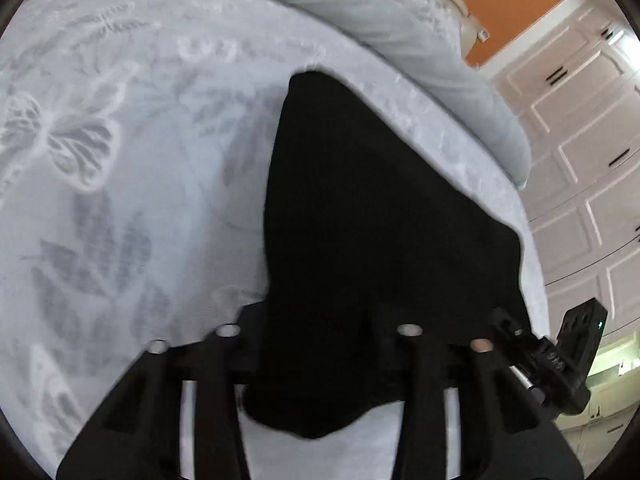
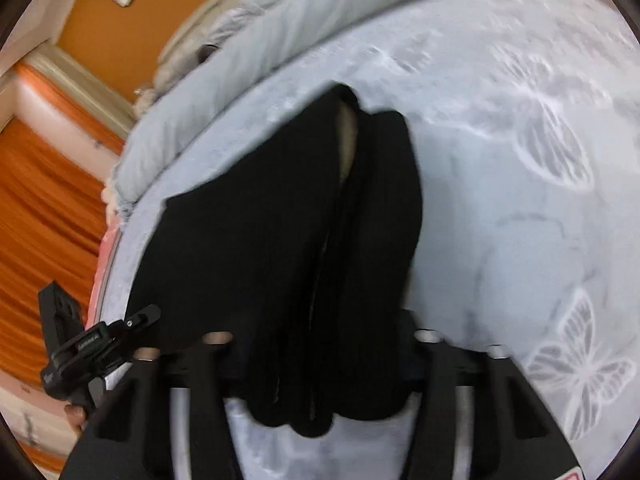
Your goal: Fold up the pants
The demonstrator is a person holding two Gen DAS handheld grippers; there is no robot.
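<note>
While black pants (image 1: 360, 220) are laid across the bedspread (image 1: 120, 200), bunched cloth is clamped by left gripper (image 1: 320, 344) and right gripper (image 2: 320, 352); release and smoothing are probably called for next.

You're looking at black pants (image 1: 360, 208) lying on a pale grey-blue bedspread (image 1: 132, 168) patterned with white butterflies and faint grey leaves. Your grippers are black, the left gripper (image 1: 320, 332) and the right gripper (image 2: 320, 340) alike. Beyond the bed you have an orange wall (image 2: 120, 44), orange curtains (image 2: 44, 216) and white panelled wardrobe doors (image 1: 580, 128).
</note>
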